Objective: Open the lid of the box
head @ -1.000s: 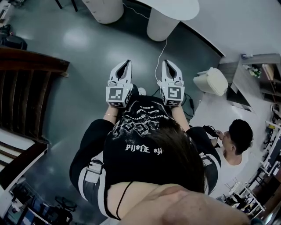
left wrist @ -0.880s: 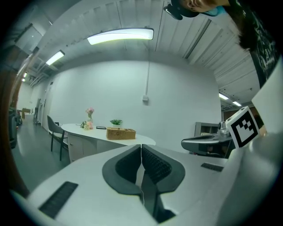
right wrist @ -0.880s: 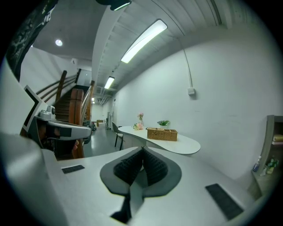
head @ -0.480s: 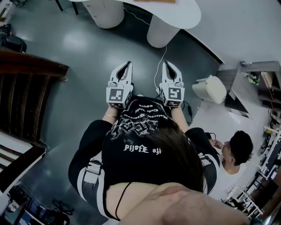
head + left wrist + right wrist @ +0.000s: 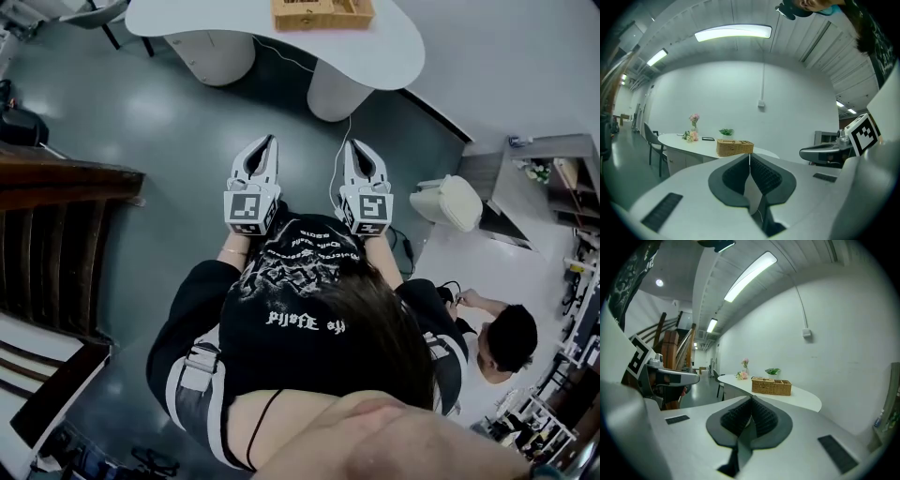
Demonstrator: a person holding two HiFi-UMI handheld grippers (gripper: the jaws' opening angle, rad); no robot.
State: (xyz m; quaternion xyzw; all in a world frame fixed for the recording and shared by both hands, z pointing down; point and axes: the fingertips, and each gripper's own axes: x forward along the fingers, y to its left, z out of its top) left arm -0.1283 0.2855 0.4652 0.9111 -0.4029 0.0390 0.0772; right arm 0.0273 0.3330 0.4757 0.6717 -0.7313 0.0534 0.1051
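Observation:
A woven wicker box (image 5: 322, 13) stands on a white curved table (image 5: 375, 52) at the top of the head view. The same box (image 5: 734, 147) shows small and far off in the left gripper view, and the box (image 5: 771, 386) likewise in the right gripper view, lid down. My left gripper (image 5: 263, 148) and right gripper (image 5: 359, 152) are held side by side above the grey floor, well short of the table. Both are shut with nothing between their jaws, tips touching: left gripper (image 5: 750, 157), right gripper (image 5: 751, 399).
Small flowers (image 5: 693, 127) and a potted plant (image 5: 726, 132) stand on the table by the box. A chair (image 5: 652, 143) sits at its left end. A dark wooden staircase (image 5: 56, 234) is at left. A seated person (image 5: 497, 342) and a white bin (image 5: 453, 200) are at right.
The view has advanced toward the table, so the tabletop and the wicker box have come into sight at the top. Both grippers stay shut and side by side.

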